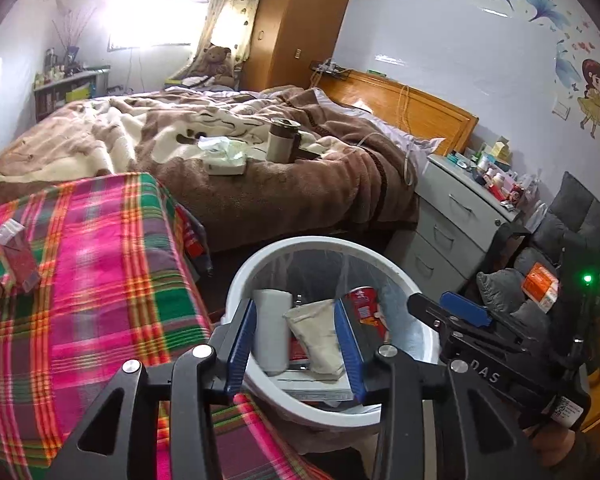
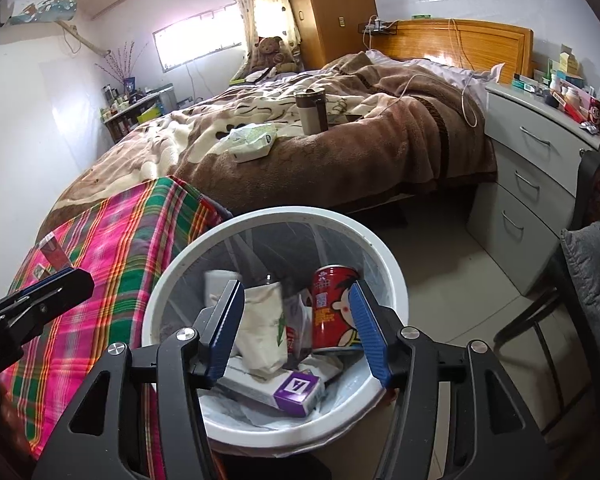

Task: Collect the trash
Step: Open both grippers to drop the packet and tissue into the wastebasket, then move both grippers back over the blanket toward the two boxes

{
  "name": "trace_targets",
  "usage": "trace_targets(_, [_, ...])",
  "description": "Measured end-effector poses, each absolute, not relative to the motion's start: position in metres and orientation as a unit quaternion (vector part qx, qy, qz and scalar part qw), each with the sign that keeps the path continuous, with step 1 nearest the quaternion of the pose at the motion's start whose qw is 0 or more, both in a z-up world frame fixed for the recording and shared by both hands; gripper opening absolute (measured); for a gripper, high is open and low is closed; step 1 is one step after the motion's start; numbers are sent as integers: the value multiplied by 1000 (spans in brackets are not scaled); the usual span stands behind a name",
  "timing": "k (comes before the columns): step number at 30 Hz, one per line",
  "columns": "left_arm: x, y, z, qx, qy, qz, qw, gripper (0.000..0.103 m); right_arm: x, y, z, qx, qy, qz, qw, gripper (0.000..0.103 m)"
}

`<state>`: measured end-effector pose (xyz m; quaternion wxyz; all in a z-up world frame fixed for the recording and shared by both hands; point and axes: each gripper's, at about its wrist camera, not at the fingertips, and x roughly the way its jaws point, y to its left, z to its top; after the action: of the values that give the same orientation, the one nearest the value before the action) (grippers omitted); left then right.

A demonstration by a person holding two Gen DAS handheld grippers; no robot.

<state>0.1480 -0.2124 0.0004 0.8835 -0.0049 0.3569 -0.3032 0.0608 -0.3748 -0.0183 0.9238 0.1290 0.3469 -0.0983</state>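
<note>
Both grippers are hanging over the trash bin (image 2: 204,280) right now, tilted down into it. The left gripper (image 1: 296,340) has its fingers partway apart with nothing pinched between them; what you see in the gap is just stuff lying down in the bin. The right gripper (image 2: 298,330) is spread wider, also empty.

In the bin: a red can (image 2: 334,308) standing at about 1 o'clock from the middle in the right wrist view, a cream pouch (image 2: 262,328) leaning at about 9 o'clock from the can, and a purple-ended box (image 2: 296,394) flat at 6 o'clock near the rim. The left view also shows a white roll (image 1: 272,328) beside the pouch.

Not done yet, I'd say. There's a small pink carton (image 1: 16,252) on the plaid cloth (image 1: 100,280), way off at 9 o'clock in the left view, and a crumpled tissue pack (image 2: 252,140) on the bed (image 2: 380,152) at 12 o'clock.

What could go sideways:
- The bin sits right up against the plaid cloth, so swinging the left gripper toward the carton could clip the rim and tip it.
- The carton looks light and upright; one finger bumping it first would knock it over.
- The brown tumbler (image 2: 310,112) stands near the tissue pack and probably isn't trash.
</note>
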Motion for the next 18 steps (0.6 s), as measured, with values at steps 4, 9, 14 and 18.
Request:
trace_targets(4, [146,-202,4,-11,354,-299,886,41,59,-368,-14,126,340,-91,927,57])
trace_targets(9, [142,-188,9,-12,347,-287,893,41,60,-359,-10,122,334,-83,931,57])
trace_targets(14, [142,-167,14,-21,338,-271,901,46,62,-346,-8,116,332,-71,933,57])
trace_targets(18, [144,-149,17,-29,335,-256,906,50,66,-336,-7,111,331,-62,935,57])
